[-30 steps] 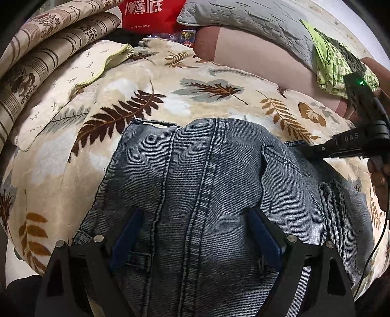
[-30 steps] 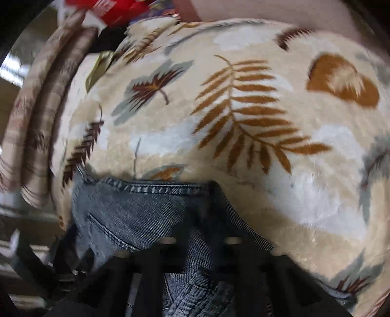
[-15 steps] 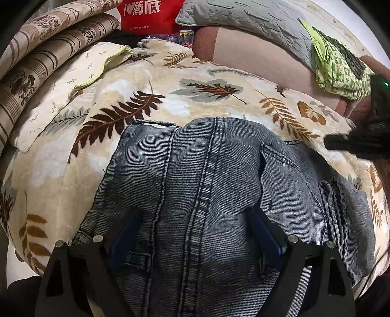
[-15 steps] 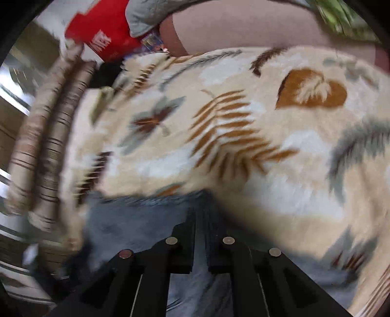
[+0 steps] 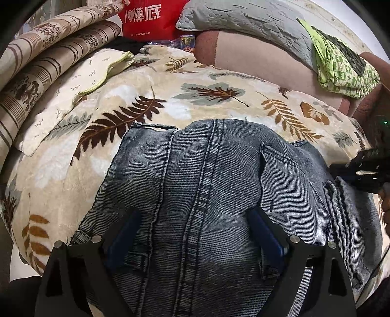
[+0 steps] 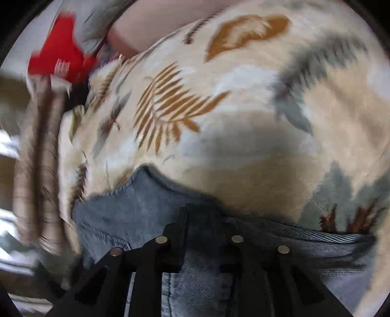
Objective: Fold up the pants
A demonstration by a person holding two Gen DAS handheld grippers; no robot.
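The pants (image 5: 207, 195), grey-blue denim, lie folded on a leaf-patterned blanket (image 5: 170, 97), near side of the bed. The left gripper (image 5: 195, 234) hovers over the denim with jaws spread wide, the central seam running between its blue pads; nothing is gripped. The right gripper (image 6: 202, 219) sits at the right edge of the pants, over the folded hem; its jaws have just been opening and now stand slightly apart, denim below them, not clamped. The right wrist view is motion-blurred. A red bag (image 5: 146, 17) and green folded cloth (image 5: 341, 68) lie far.
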